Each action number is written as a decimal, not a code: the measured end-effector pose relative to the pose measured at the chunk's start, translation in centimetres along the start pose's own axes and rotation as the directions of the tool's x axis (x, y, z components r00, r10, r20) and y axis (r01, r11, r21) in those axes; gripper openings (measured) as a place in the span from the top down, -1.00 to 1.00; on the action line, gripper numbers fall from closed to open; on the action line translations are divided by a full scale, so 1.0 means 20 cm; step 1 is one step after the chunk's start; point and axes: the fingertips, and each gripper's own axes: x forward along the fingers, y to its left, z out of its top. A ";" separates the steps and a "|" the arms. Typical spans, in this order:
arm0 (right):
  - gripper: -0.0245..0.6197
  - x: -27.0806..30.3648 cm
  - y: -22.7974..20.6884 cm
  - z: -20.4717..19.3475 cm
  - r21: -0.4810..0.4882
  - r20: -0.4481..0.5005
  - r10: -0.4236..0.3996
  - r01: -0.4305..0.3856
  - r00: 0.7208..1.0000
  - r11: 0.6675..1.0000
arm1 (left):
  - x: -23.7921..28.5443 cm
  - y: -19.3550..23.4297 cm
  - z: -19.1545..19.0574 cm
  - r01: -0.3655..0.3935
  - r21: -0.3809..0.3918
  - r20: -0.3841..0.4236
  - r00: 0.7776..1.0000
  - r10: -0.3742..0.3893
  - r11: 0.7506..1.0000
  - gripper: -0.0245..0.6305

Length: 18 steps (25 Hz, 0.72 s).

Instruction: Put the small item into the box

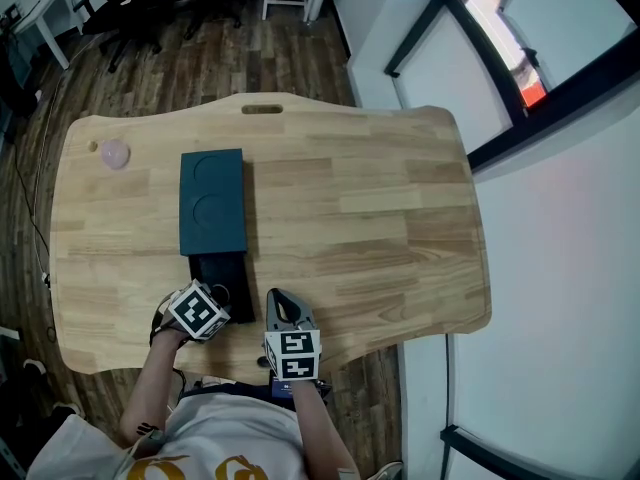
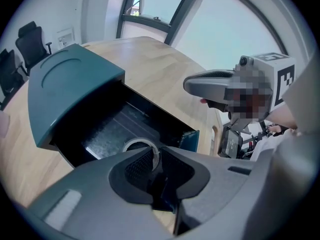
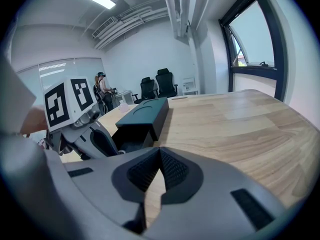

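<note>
The wooden table (image 1: pixel 380 228) carries a teal box (image 1: pixel 211 200) toward its left side, with its black drawer (image 1: pixel 215 266) pulled out toward the near edge. In the head view the left gripper (image 2: pixel 156 160) covers the drawer's near end. Its jaws, barely apart, pinch the rim of a small pale ring (image 2: pixel 134 145) over the open drawer, and they hide the ring's near part. The right gripper (image 3: pixel 159 159), at the near edge, has its jaws closed on nothing.

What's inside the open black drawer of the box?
A pale ring, pinched by the left hand-held gripper, is over the shiny floor of the black drawer. Nothing else shows there. The drawer's back end is hidden under the teal cover.
</note>
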 end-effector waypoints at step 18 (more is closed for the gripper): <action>0.91 -0.10 -0.02 0.04 -0.003 0.035 -0.005 0.005 0.999 1.000 | -0.01 -0.01 0.11 -0.001 -0.054 0.194 0.981 0.011 0.999 0.48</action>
